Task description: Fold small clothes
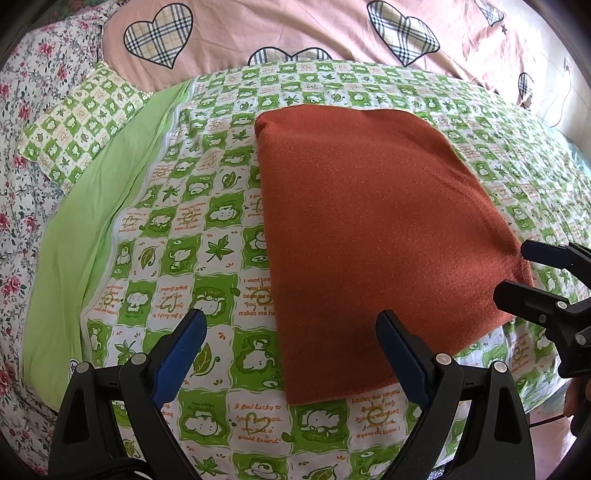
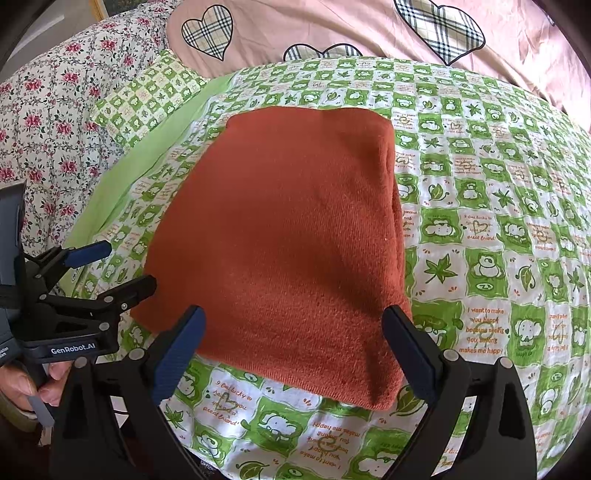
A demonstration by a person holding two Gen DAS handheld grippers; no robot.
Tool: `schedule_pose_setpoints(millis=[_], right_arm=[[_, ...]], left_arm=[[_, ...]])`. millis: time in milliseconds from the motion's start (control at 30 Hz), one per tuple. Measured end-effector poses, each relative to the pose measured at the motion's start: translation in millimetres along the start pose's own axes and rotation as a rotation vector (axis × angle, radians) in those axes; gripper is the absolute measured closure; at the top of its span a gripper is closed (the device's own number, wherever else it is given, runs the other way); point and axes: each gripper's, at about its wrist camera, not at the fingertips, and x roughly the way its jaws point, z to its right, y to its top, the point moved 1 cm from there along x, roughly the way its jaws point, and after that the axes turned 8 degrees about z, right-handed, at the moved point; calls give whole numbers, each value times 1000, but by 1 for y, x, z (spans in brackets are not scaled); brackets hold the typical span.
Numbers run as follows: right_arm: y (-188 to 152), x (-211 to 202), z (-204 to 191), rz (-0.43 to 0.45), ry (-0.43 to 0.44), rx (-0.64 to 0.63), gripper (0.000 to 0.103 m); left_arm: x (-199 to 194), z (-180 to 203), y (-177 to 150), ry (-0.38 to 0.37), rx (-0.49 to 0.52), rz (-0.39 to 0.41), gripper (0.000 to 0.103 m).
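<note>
A rust-orange knitted garment (image 1: 376, 236), already folded into a thick rectangle, lay flat on the green-and-white checked cartoon-print quilt (image 1: 207, 229) that covered the bed. Its doubled edges showed along the side to its right in the right wrist view, which suggested the folding was largely done and only squaring or a final tuck might remain.

The left gripper (image 1: 290, 354) hung over the near left corner of the garment, its blue-padded jaws spread wide and holding nothing; one finger stood over the quilt just left of the garment, the other over the cloth itself, so it seemed poised to straddle that edge. The right gripper (image 2: 293, 350) hovered at the near edge of the garment, likewise gaping and empty, with the cloth lying between and beyond its fingers. Both sat low and close to the garment, probably so either could pinch an edge or press the stack flat.

Beyond the garment lay a pink duvet with plaid hearts (image 1: 295, 33), and left of it a matching green checked pillow (image 1: 85, 122) against floral bedding (image 1: 22, 110).
</note>
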Motion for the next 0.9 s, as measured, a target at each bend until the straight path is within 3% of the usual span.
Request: schedule_pose_setpoints(millis=[900], right_arm=[[9,0,4,12,7,-1,7]], left_arm=[[5,-2,6,-1,8,7,10]])
